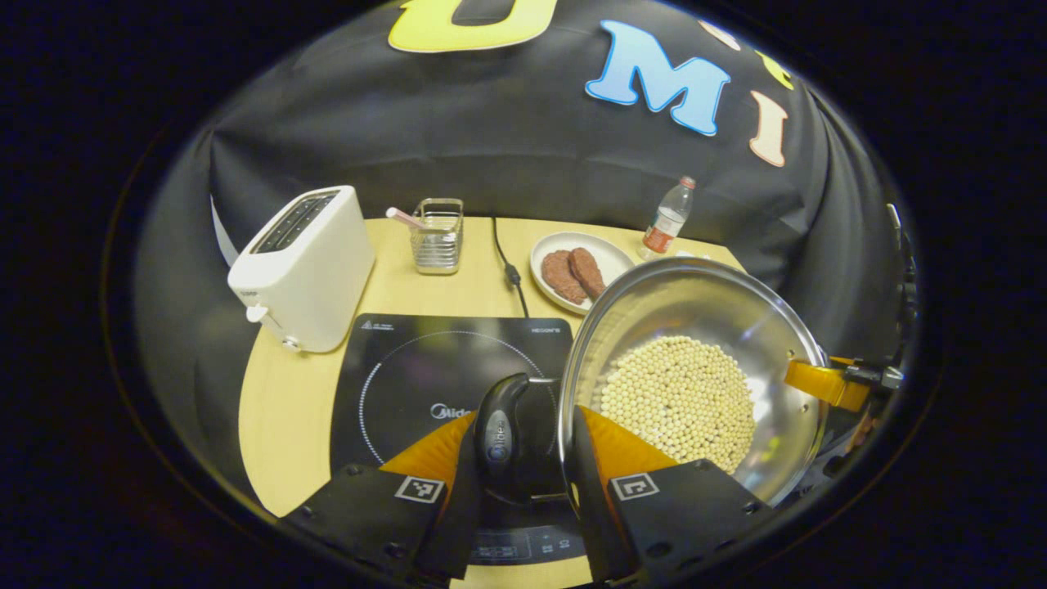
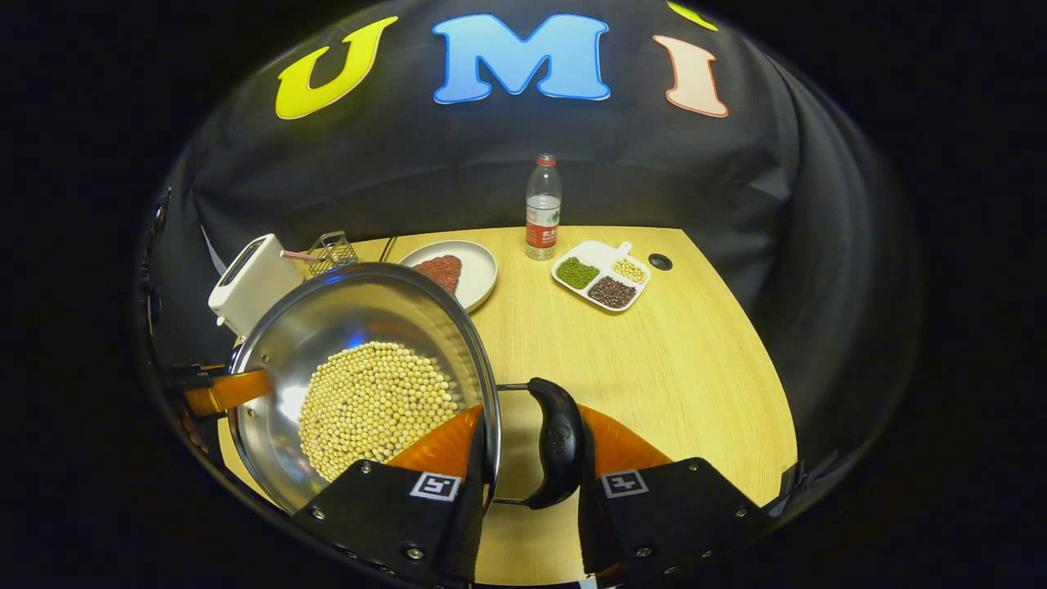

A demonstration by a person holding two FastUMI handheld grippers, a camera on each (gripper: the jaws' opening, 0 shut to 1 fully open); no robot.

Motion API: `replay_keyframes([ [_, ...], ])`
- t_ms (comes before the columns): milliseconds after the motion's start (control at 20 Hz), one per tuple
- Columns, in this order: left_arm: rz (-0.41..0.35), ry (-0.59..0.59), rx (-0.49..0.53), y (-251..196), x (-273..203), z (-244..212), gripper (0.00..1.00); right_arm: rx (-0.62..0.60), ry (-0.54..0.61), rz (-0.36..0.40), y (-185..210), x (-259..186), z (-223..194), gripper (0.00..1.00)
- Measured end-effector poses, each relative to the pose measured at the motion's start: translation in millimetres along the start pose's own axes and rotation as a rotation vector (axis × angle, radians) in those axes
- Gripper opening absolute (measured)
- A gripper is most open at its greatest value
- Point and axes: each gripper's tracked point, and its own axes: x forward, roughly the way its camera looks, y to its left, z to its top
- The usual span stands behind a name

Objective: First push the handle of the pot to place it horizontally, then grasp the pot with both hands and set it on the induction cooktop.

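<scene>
Both grippers are being closed on the pot's side handles. The left gripper is being pressed on one black handle, and the right gripper on the other handle, so the pot is being held between them. The pot is being carried, it seems, just to the right of the induction cooktop, with its near edge over the cooktop's right side. The cooktop is being kept to the left, so the pot looks due to be moved that way. The pot is shiny and round, and pale beans are being carried inside it.
</scene>
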Motion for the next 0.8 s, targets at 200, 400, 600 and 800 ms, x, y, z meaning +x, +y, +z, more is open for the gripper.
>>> replay_keyframes([
  [200,0.014,0.005,0.004,33,-7,3,0.56,0.002,0.011,0.016,32,3,0,0.48],
  [400,0.016,0.021,-0.012,63,-9,0,0.56,-0.005,0.026,0.024,59,9,-1,0.48],
  [600,0.017,0.033,-0.031,89,-6,0,0.56,-0.021,0.040,0.028,84,15,2,0.48],
  [800,0.028,0.042,-0.039,116,-4,3,0.59,-0.027,0.056,0.039,110,23,4,0.48],
])
